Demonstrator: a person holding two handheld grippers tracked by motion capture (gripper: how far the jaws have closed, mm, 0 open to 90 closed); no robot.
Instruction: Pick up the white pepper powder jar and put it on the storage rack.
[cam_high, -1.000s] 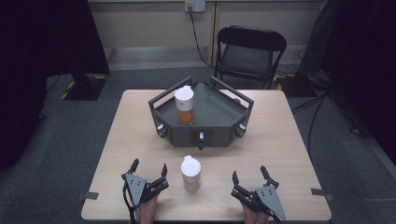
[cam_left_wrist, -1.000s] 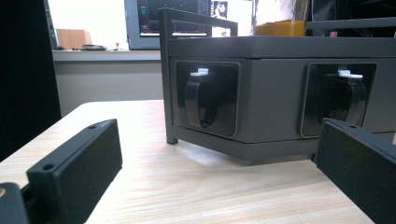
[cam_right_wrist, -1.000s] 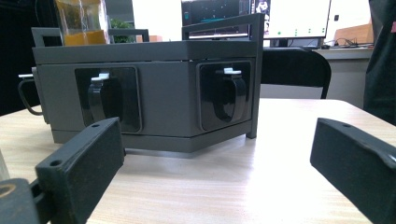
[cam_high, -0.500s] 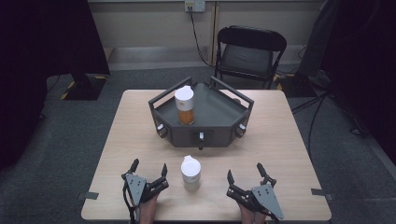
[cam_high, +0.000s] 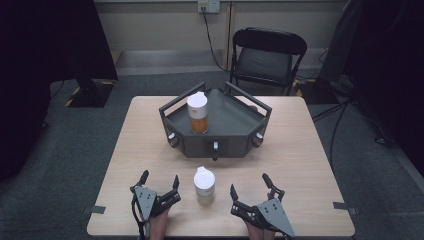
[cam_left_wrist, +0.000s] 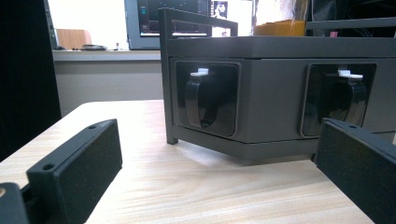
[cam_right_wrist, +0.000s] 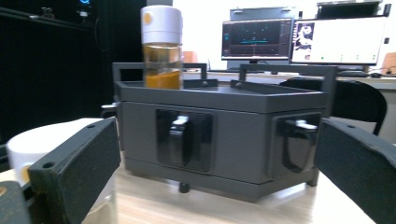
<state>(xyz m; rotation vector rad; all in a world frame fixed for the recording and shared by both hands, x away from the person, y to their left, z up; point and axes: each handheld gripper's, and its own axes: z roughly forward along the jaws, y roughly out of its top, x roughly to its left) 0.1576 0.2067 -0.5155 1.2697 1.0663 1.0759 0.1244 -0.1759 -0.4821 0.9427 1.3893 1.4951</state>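
White-capped jar (cam_high: 204, 181) stands on the desk (cam_high: 310, 150) near its front edge, between my two hand-held grippers and touching neither. My left hand-held gripper (cam_high: 159, 181) sits just to its left, jaws spread apart and holding nothing; my right hand-held gripper (cam_high: 249, 186) sits just to its right, jaws likewise apart and angled toward it. Farther back, a dark tray (cam_high: 235, 120) carries a second jar (cam_high: 198, 112) with amber contents; a folding chair (cam_high: 267, 55) stands beyond the desk.
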